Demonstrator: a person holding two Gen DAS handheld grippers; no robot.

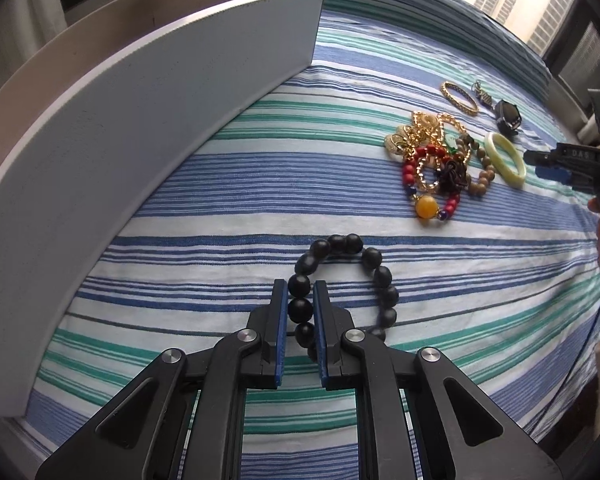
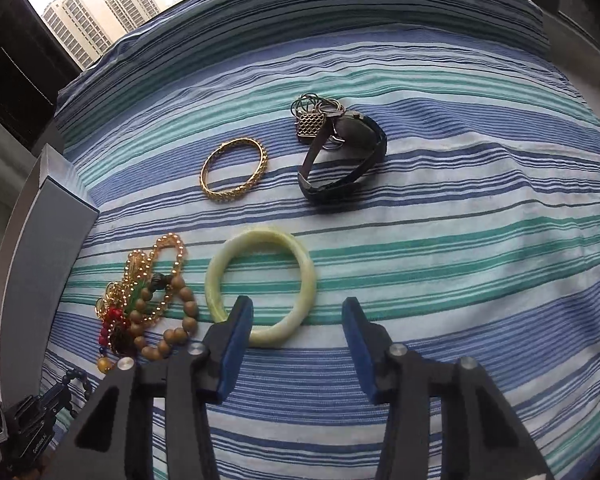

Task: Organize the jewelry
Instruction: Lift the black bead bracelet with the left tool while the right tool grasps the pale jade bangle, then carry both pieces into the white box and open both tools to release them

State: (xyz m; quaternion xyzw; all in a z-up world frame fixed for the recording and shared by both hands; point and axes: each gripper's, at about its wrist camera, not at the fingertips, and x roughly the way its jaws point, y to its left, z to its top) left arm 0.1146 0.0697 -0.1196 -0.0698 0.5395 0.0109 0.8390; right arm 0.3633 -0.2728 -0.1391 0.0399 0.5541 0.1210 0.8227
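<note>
Over the striped sheet [image 1: 220, 208], left gripper [image 1: 301, 292] jaws clamp the black bead bracelet [image 1: 374, 264]; right gripper [image 2: 298, 312] jaws stand apart.

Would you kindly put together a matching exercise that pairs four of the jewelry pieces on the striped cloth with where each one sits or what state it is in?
Things:
1. black bead bracelet
2. pale green bangle
3. gold bangle
4. watch

States:
A. lying flat, alone, between the box and the watch
B. beside a bunch of metal rings
C. pinched by the left gripper
D. partly under the right gripper, untouched

Pairs: 1-C, 2-D, 3-A, 4-B
</note>
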